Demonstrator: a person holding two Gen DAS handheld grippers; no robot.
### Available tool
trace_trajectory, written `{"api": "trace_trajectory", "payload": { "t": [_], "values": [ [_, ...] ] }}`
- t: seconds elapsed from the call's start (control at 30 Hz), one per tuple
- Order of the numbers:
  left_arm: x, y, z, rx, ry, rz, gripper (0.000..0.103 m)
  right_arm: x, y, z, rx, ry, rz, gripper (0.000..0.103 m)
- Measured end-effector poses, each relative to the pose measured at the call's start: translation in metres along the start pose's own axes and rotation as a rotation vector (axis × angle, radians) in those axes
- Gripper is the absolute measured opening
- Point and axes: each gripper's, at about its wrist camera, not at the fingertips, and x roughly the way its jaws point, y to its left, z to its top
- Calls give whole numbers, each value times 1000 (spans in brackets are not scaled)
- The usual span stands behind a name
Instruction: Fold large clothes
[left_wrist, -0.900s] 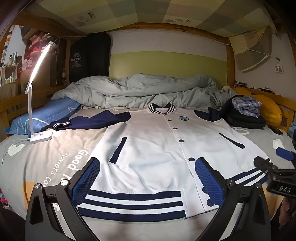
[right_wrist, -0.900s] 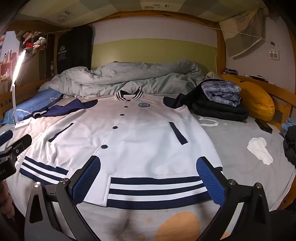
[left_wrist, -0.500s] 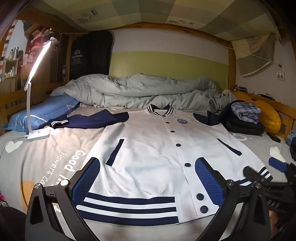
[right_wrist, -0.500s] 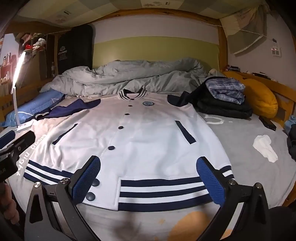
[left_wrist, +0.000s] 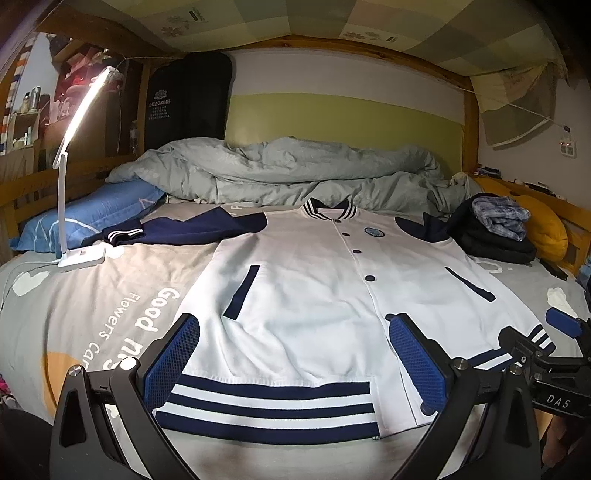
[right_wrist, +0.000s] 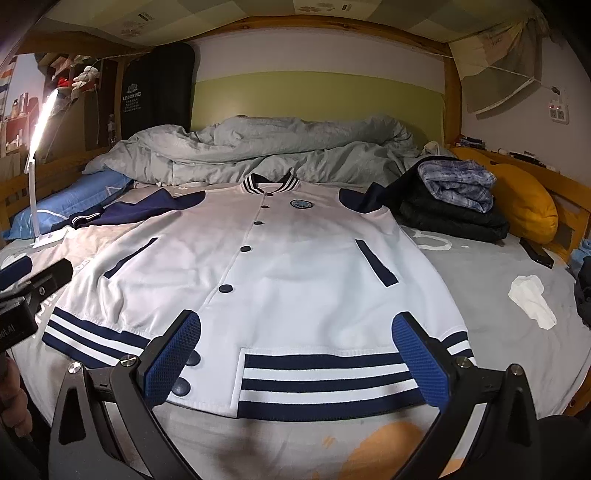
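Jacket: white and navy, spread flat, front up on the bed sheet, collar toward the duvet.
My left gripper: released, jaws wide, above the jacket's striped hem.
My right gripper: released, above the same hem.
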Motion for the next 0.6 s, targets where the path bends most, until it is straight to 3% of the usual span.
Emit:
{"api": "trace_trajectory", "payload": {
  "t": [0.6],
  "values": [
    [-3, 0, -3, 1, -21, -21, 103, -3, -6, 1, 19, -5, 1, 103]
  ]
}}
